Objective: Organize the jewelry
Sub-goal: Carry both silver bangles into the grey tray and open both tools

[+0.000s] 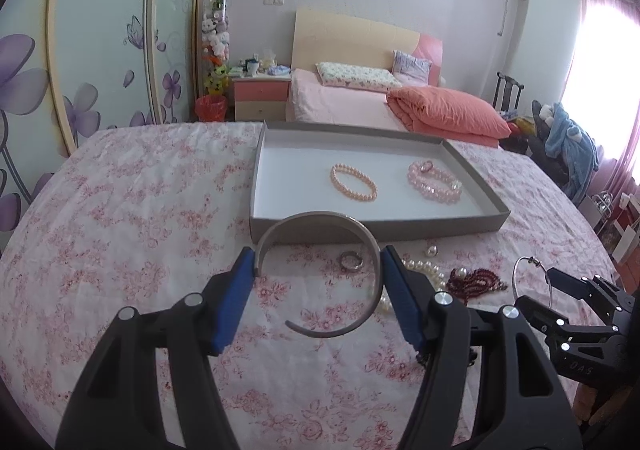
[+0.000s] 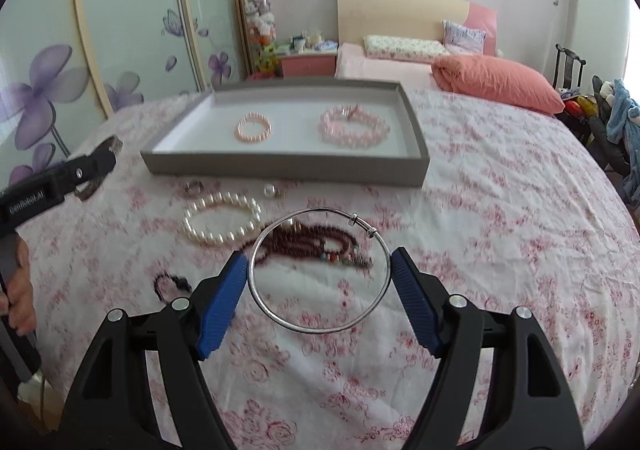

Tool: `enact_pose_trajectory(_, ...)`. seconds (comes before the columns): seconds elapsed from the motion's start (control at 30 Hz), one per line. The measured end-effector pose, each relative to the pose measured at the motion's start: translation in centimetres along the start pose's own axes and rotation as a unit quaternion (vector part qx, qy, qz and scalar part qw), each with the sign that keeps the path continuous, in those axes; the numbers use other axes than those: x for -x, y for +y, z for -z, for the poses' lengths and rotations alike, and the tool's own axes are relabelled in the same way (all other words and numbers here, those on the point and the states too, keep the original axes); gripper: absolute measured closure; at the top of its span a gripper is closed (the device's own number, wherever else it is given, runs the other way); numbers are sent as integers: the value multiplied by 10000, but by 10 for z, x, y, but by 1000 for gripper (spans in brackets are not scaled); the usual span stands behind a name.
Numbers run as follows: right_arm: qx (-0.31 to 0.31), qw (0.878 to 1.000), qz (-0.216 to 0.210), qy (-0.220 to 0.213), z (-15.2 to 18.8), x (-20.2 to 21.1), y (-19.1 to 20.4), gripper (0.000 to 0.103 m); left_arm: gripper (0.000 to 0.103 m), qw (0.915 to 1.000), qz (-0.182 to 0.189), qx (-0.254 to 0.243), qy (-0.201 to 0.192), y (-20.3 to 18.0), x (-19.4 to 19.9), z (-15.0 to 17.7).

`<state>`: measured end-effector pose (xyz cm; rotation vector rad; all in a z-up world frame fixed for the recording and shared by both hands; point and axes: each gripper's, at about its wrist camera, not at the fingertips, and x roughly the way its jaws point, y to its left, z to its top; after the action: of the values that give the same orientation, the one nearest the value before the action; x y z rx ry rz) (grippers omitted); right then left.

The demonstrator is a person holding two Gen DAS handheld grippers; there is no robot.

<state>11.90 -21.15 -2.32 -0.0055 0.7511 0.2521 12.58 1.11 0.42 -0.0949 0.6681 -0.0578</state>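
Observation:
My left gripper (image 1: 318, 262) is shut on a wide silver cuff bangle (image 1: 320, 215), held above the floral tablecloth just in front of the grey tray (image 1: 496, 205). My right gripper (image 2: 318, 264) is shut on a thin silver wire bangle (image 2: 276, 314); that bangle also shows in the left wrist view (image 1: 516, 274). In the tray lie a peach bead bracelet (image 1: 354, 183) and a pink bead bracelet (image 1: 435, 182). On the cloth lie a white pearl bracelet (image 2: 222, 218), dark red beads (image 2: 312, 244), a silver ring (image 1: 351, 261) and a small silver bead (image 2: 270, 190).
The floral tablecloth (image 1: 120, 230) covers the round table. A small dark chain (image 2: 170, 284) lies near the right gripper's left finger. A bed (image 1: 360, 97), a nightstand (image 1: 262, 95) and a flowered wardrobe (image 1: 100, 49) stand behind.

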Motion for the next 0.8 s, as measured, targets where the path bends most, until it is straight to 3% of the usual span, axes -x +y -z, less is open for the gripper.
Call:
enact_pose_trajectory(0.37, 27, 9961, 162, -872, -29, 25, 2, 30, 41, 9979, -85, 57, -644, -13, 24, -14)
enact_pose_trajectory(0.8, 37, 9878, 318, -1523, -65, 30, -1, 29, 41, 9959, -220, 25, -880, -21, 17, -38)
